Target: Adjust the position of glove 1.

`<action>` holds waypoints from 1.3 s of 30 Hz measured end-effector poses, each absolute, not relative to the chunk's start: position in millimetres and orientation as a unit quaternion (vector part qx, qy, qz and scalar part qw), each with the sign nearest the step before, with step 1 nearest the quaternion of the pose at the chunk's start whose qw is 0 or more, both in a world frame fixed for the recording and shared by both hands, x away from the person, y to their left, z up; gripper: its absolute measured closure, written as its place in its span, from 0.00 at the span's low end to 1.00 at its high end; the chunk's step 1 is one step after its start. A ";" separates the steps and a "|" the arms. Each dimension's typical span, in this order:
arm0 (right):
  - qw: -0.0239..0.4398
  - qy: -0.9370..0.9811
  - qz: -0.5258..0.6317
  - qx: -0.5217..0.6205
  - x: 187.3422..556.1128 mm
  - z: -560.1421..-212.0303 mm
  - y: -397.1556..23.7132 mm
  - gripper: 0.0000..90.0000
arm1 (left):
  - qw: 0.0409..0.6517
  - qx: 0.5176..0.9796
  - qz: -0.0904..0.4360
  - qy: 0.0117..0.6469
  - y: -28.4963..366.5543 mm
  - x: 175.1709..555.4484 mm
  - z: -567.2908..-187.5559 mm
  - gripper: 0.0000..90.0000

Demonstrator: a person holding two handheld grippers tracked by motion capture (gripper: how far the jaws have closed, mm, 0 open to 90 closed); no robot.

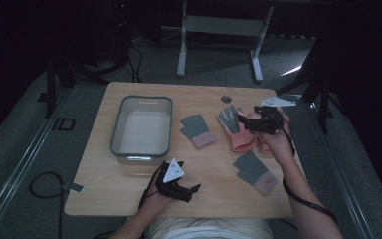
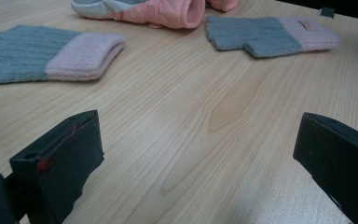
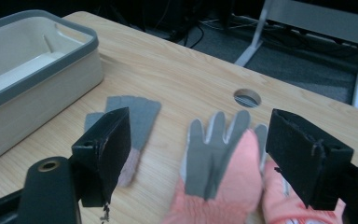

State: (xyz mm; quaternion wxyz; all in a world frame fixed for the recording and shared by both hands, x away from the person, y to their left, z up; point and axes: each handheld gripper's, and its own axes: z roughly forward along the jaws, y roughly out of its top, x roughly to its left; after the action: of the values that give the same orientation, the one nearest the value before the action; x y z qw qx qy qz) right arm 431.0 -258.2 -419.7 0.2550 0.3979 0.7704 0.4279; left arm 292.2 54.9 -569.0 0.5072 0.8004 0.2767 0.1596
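Right gripper (image 3: 198,158) jaws open, straddling pink-and-grey work glove (image 3: 221,172) lying mid-table right of grey-rimmed bin (image 3: 37,88); no grip yet. Left gripper (image 2: 193,163) jaws open over bare table (image 2: 177,121). Risk: closing pinches only top layer, or drags second pink glove (image 3: 289,205) touching it.

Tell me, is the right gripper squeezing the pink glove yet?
Apart. The right gripper view shows the right gripper open, pink glove between its jaws, gaps on both sides.

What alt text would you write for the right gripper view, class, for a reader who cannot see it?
The right tool, jaws open, hovers over a pink glove with grey fingers lying on a wooden table. A grey knitted mitten lies left of the glove, and a grey-rimmed white tub stands farther left.
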 end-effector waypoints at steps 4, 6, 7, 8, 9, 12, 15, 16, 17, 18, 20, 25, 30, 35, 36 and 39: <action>0.253 0.779 0.427 0.383 436.5 -421.2 -242.9 0.27 | 0.508 0.801 0.158 0.275 54.5 292.1 -569.0 0.01; 0.249 0.783 0.428 0.375 439.2 -422.1 -235.8 0.28 | 0.508 0.801 0.158 0.275 54.5 292.1 -569.1 0.01; 0.248 0.785 0.428 0.373 440.4 -422.8 -232.0 0.29 | 0.507 0.801 0.158 0.275 54.5 292.0 -569.0 0.01; 0.245 0.788 0.428 0.369 441.6 -423.5 -228.2 0.30 | 0.507 0.802 0.158 0.275 54.5 292.0 -569.0 0.01; 0.245 0.789 0.427 0.367 442.8 -424.5 -224.2 0.31 | 0.507 0.801 0.158 0.275 54.4 291.9 -569.0 0.01; 0.240 0.798 0.424 0.356 446.7 -428.3 -212.8 0.34 | 0.507 0.801 0.159 0.274 54.4 291.8 -568.9 0.01; 0.234 0.804 0.422 0.347 450.5 -433.0 -201.9 0.36 | 0.508 0.801 0.159 0.274 54.7 291.8 -568.9 0.01; 0.230 0.807 0.421 0.345 451.8 -434.3 -199.4 0.36 | 0.508 0.801 0.159 0.274 54.9 291.9 -568.9 0.01; 0.228 0.808 0.420 0.343 453.4 -436.6 -195.1 0.36 | 0.509 0.801 0.158 0.274 54.9 291.9 -569.0 0.01; 0.225 0.810 0.420 0.343 454.6 -438.3 -191.5 0.38 | 0.509 0.801 0.158 0.273 55.0 292.0 -569.0 0.01; 0.219 0.813 0.419 0.339 456.0 -440.3 -188.1 0.38 | 0.509 0.801 0.158 0.274 55.1 292.0 -568.9 0.01; 0.202 0.822 0.410 0.340 464.0 -455.2 -170.5 0.44 | 0.511 0.800 0.158 0.272 55.1 291.9 -569.0 0.01; 0.193 0.829 0.396 0.345 471.2 -469.1 -160.0 0.55 | 0.511 0.801 0.155 0.271 55.5 291.8 -568.9 0.01; 0.168 0.851 0.375 0.326 479.6 -486.8 -146.8 0.64 | 0.512 0.801 0.154 0.270 55.7 291.7 -568.9 0.01; 0.163 0.853 0.374 0.325 481.8 -490.3 -144.7 0.65 | 0.512 0.800 0.154 0.270 55.9 291.8 -568.9 0.01; 0.157 0.858 0.367 0.324 488.4 -500.1 -139.0 0.68 | 0.512 0.801 0.153 0.270 55.7 292.0 -568.9 0.01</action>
State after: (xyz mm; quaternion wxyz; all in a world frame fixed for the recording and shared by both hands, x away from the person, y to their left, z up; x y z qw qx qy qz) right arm 488.4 -139.0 -500.1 0.1568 0.3242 0.8576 0.3672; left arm 292.0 55.7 -568.9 0.5121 0.8009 0.2701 0.1529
